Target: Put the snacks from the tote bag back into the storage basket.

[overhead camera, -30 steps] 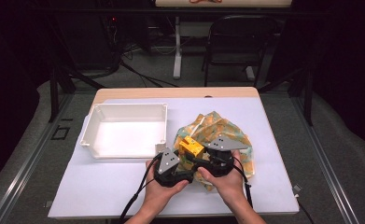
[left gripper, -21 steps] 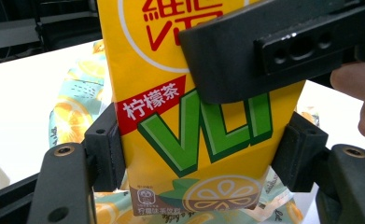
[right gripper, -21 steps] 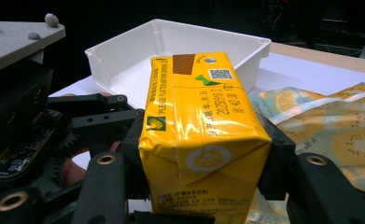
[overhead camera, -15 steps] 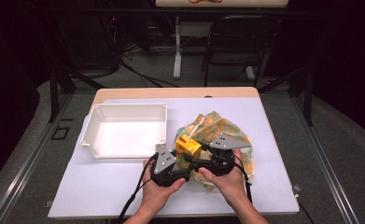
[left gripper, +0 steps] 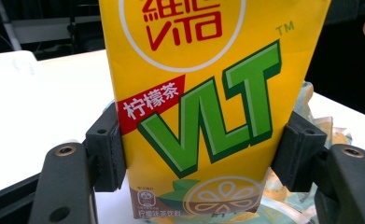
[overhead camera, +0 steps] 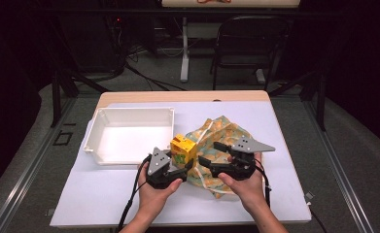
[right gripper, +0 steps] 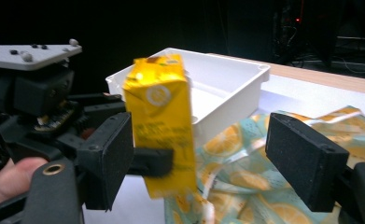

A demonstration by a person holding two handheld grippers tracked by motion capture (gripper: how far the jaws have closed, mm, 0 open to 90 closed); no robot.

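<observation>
On the table (overhead camera: 275,126), left fingers (left gripper: 106,151) clamp the carton (left gripper: 203,107).

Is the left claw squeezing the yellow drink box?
Touching. In the left gripper view, both black pads press flat against the sides of the yellow drink box, with no gap. The high view shows the left claw holding it too.

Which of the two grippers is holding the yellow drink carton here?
The left gripper: its pads clamp the sides of the drink carton. The right gripper stands open beside it over the patterned cloth, its jaws having just been opening.
</observation>
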